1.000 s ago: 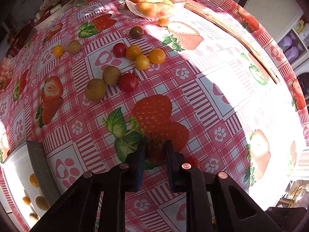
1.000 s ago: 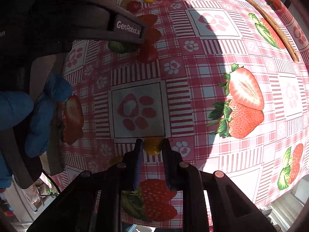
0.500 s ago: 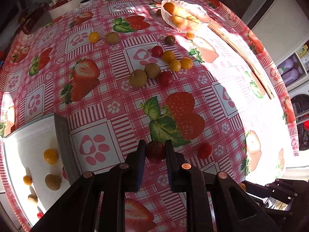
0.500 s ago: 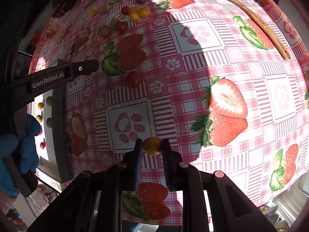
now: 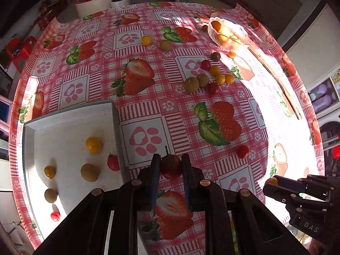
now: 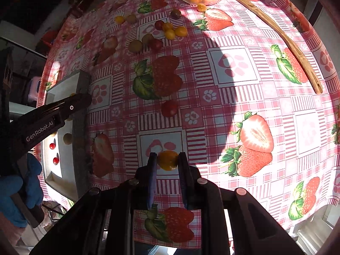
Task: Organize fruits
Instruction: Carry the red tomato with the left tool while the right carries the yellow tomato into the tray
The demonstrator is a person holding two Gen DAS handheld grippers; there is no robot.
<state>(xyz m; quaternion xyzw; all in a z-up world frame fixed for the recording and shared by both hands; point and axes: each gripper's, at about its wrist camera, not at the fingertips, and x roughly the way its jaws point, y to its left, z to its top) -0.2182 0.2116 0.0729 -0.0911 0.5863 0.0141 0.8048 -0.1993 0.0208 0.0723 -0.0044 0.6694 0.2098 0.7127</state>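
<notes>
My left gripper (image 5: 170,165) is shut on a dark red tomato (image 5: 171,167) with a short stem, held above the tablecloth just right of the white tray (image 5: 70,114). In the tray lie several small fruits: yellow, olive-brown and red ones. My right gripper (image 6: 167,160) is shut on a yellow-orange cherry tomato (image 6: 167,160), raised over the table; it also shows at the lower right of the left wrist view as the right gripper (image 5: 269,181). A loose red tomato (image 5: 242,151) lies on the cloth, seen too as the red tomato (image 6: 169,108).
A cluster of small fruits (image 5: 209,78) lies mid-table, with two more (image 5: 156,42) farther back. A glass bowl (image 5: 228,34) of orange fruit stands at the far right beside a long wooden stick (image 5: 276,78). A blue-gloved hand (image 6: 19,191) holds the left gripper.
My left gripper has lifted and carried the red tomato leftward, so the white tray now fills the lower left of its view. My right gripper has risen slightly with its yellow tomato.
</notes>
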